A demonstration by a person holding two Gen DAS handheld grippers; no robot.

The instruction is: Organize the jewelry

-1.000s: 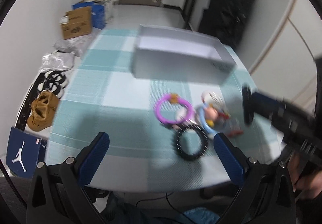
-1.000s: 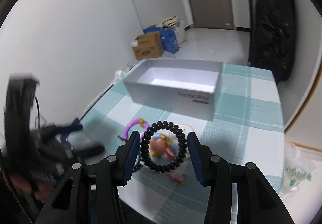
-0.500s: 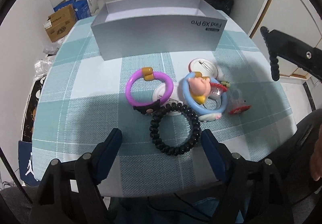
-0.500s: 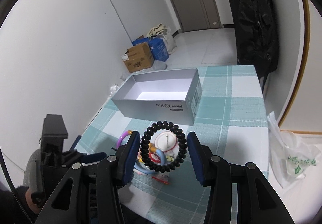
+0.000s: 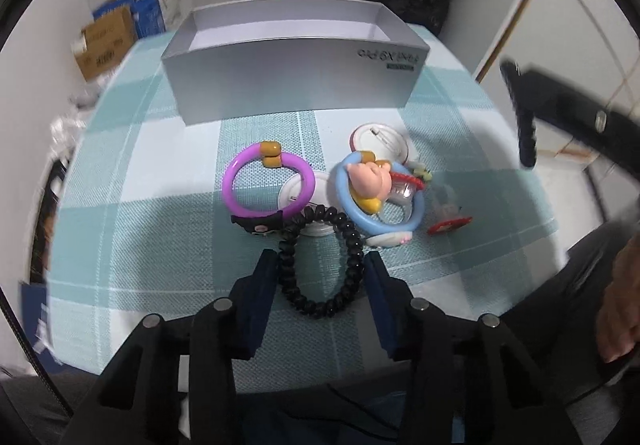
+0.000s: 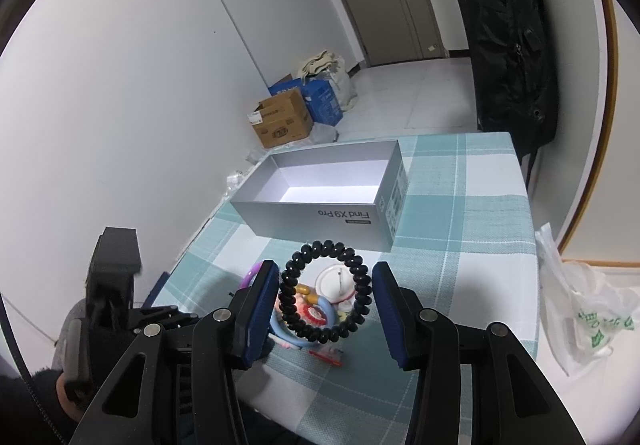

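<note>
Jewelry pickup underway: we close the left claw around a black coil bracelet on the table; right claw grips another bracelet. Next, lift toward the box at 12 o'clock.

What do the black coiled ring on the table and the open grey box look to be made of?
Black coiled ring on the table: probably glossy plastic, a smooth spiral cord with highlights on each turn; the left gripper is closing on it. Open grey box: likely printed cardboard, matte silver-grey with thin straight walls, white inside.
</note>
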